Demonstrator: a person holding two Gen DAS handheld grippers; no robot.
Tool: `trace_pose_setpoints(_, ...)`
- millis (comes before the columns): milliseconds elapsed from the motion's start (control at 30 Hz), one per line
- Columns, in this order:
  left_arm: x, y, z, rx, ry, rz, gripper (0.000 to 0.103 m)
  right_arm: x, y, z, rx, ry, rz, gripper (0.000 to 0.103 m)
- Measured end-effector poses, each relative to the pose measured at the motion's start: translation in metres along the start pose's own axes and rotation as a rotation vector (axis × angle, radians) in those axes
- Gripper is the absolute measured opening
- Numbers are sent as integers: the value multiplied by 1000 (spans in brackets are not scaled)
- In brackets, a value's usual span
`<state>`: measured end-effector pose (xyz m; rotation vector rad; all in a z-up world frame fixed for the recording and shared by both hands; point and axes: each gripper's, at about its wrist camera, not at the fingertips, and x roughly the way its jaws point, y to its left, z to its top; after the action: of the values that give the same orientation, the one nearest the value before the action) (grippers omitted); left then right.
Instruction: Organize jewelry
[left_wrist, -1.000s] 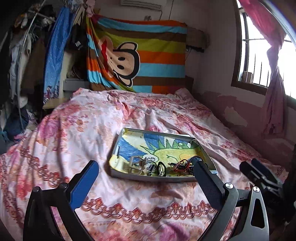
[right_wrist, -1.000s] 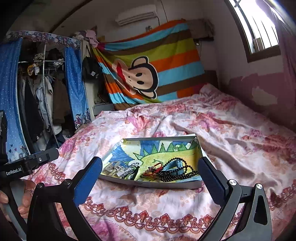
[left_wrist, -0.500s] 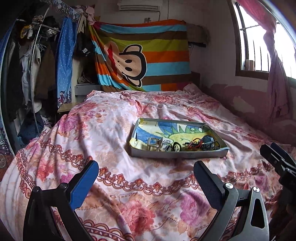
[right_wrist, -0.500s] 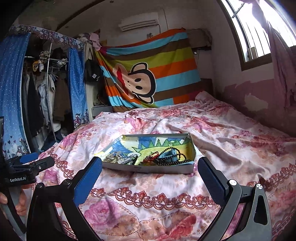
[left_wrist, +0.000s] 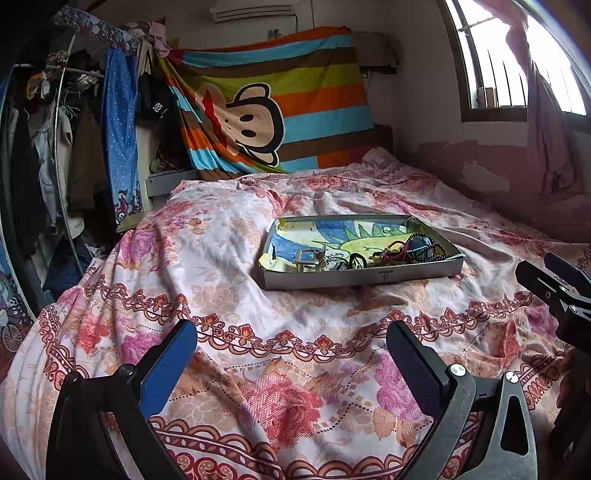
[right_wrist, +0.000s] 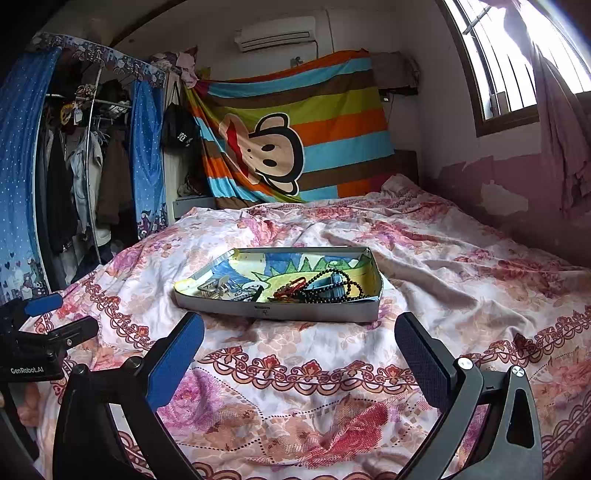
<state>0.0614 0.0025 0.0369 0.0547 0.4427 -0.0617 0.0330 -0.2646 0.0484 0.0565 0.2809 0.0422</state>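
Note:
A shallow cardboard tray (left_wrist: 362, 277) lined with a bright drawing lies on the bed; it also shows in the right wrist view (right_wrist: 280, 312). In it lie a black bead necklace (right_wrist: 332, 291), a red bracelet (right_wrist: 290, 288), a metal clip (left_wrist: 308, 258) and other small pieces. My left gripper (left_wrist: 291, 350) is open and empty, well back from the tray near the bed's front. My right gripper (right_wrist: 299, 347) is open and empty, just in front of the tray. Each gripper shows at the edge of the other's view.
The floral bedspread (left_wrist: 258, 369) covers the whole bed. A clothes rack (right_wrist: 74, 177) with blue curtains stands at the left. A striped monkey blanket (right_wrist: 295, 140) hangs on the back wall. A window (left_wrist: 498, 66) with pink curtain is at the right.
Both grippers have pulled back from the tray toward the bed's front edge; the tray now looks smaller and farther away. Both stay open and empty.

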Motion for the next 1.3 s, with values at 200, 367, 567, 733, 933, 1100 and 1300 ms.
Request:
trace_pose_setpoints(200,-7,7,4,-35,-29,3,103,-7,9,0,-36,-37,-1,101)
trace_pose_setpoints(367,-9,11,6,-50,-53,12,103,-13,14,2,-56,-60,3,101)
trace_pose_setpoints(567,-13,11,7,-50,-76,15,103,-20,17,3,-76,-84,7,102)
trace_pose_setpoints(733,-14,10,7,-40,-81,15,103,-20,17,5,-70,-83,5,101)
trace_pose_setpoints(933,-14,9,6,-37,-80,16,103,-21,16,6,-64,-78,3,101)
trace_pose_setpoints(1100,-15,9,6,-38,-80,15,103,-20,16,5,-64,-77,2,101)
trace_pose_setpoints(1300,-15,9,6,-38,-78,14,103,-21,15,6,-63,-77,2,101)
